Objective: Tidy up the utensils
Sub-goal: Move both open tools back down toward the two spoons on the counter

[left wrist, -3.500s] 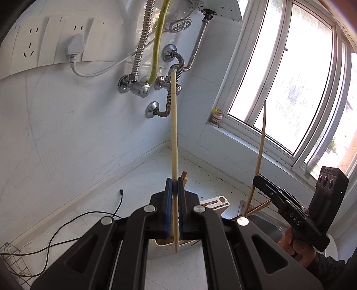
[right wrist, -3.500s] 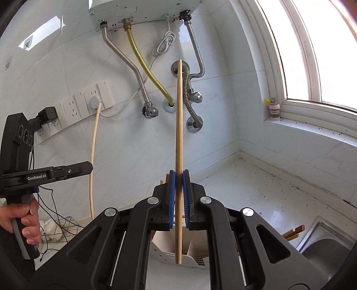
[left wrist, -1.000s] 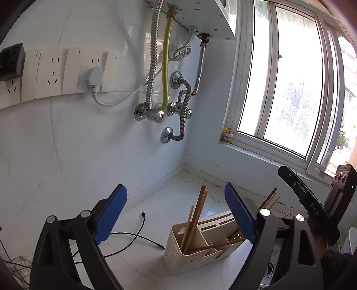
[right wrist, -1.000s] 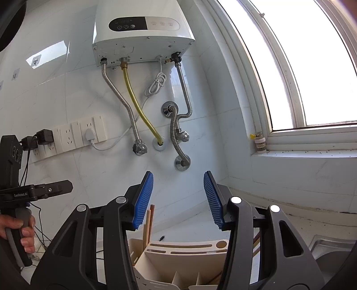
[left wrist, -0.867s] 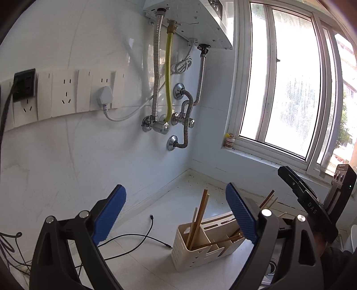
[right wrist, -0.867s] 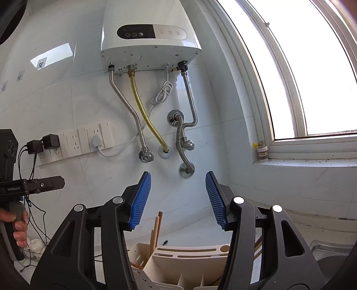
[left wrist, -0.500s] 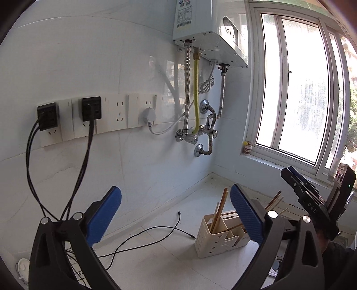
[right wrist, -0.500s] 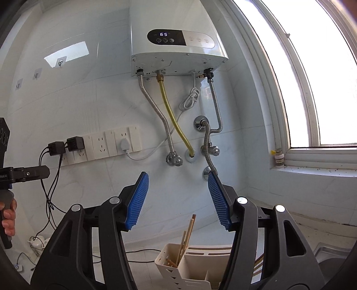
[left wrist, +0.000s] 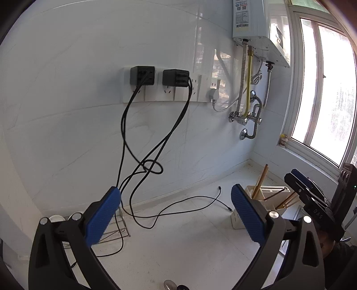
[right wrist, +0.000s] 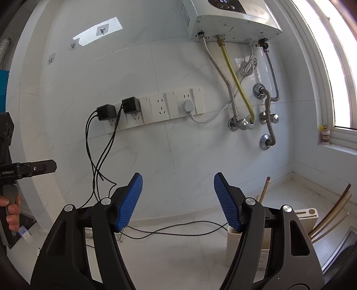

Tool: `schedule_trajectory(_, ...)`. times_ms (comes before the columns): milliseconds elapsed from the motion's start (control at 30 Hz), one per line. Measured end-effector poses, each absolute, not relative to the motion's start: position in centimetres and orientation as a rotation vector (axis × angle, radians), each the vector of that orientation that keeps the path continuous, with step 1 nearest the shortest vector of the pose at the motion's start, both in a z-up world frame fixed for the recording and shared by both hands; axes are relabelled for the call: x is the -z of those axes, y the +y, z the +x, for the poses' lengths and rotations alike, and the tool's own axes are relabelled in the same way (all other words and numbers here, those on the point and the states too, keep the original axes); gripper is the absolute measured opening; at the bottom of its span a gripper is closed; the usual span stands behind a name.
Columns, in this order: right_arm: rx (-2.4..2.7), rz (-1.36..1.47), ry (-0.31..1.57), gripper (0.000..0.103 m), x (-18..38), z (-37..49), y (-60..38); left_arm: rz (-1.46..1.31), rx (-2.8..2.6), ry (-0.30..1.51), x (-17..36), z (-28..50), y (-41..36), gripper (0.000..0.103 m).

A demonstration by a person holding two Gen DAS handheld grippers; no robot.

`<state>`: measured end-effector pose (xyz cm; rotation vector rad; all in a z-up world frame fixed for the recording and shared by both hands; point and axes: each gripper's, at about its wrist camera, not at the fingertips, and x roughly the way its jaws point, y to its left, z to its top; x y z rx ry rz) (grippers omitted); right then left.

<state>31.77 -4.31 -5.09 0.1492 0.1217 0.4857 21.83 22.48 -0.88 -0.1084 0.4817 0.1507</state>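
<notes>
Right wrist view: right claw [right wrist: 176, 200] is being opened, empty; left claw [left wrist: 176, 214] is being held wide, empty. Risk: loose cables [left wrist: 178, 207] being snagged near utensil holder [left wrist: 258, 200].

The right gripper [right wrist: 178, 200] hides part of the utensil holder [right wrist: 305, 220]; chopsticks run off-frame.

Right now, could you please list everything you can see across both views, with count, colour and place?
Utensil holder: one, cream, counter corner.
Chopsticks: several, wooden, in and behind holder.
Water heater: one, white, wall.
Hoses: several, metal and yellow, under heater.
Sockets: one row, white, wall.
Chargers: two, black, plugged in.
Cables: several, black, hanging onto counter.
Window: one, right.
Left gripper: blue pads, empty.
Right gripper: blue pads, opening, empty.
</notes>
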Motion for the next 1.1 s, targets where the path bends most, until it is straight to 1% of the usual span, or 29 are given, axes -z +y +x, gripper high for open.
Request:
schedule_trajectory(167,-0.55,0.127,0.176,0.064,6.5,31.5,-1.4,-0.157,-0.218,0.546,3.2,19.7,25.0,0.097)
schedule_trajectory(367,-0.609,0.105,0.256,0.064,8.4,31.4,1.2,-0.164,-0.26,0.605,5.4,19.0,25.7,0.098)
schedule_trajectory(667,-0.65,0.044,0.416,0.064,13.2,30.8,3.3,-0.29,-0.279,0.813,14.2,19.4,26.1,0.097)
schedule_trajectory(933,-0.652,0.036,0.57,0.064,17.8,31.0,3.9,-0.314,-0.273,0.957,19.9,18.8,25.5,0.097)
schedule_trajectory(1100,-0.637,0.053,0.658,0.064,20.0,31.7,3.8,-0.313,-0.261,1.081,23.5,19.2,24.7,0.097)
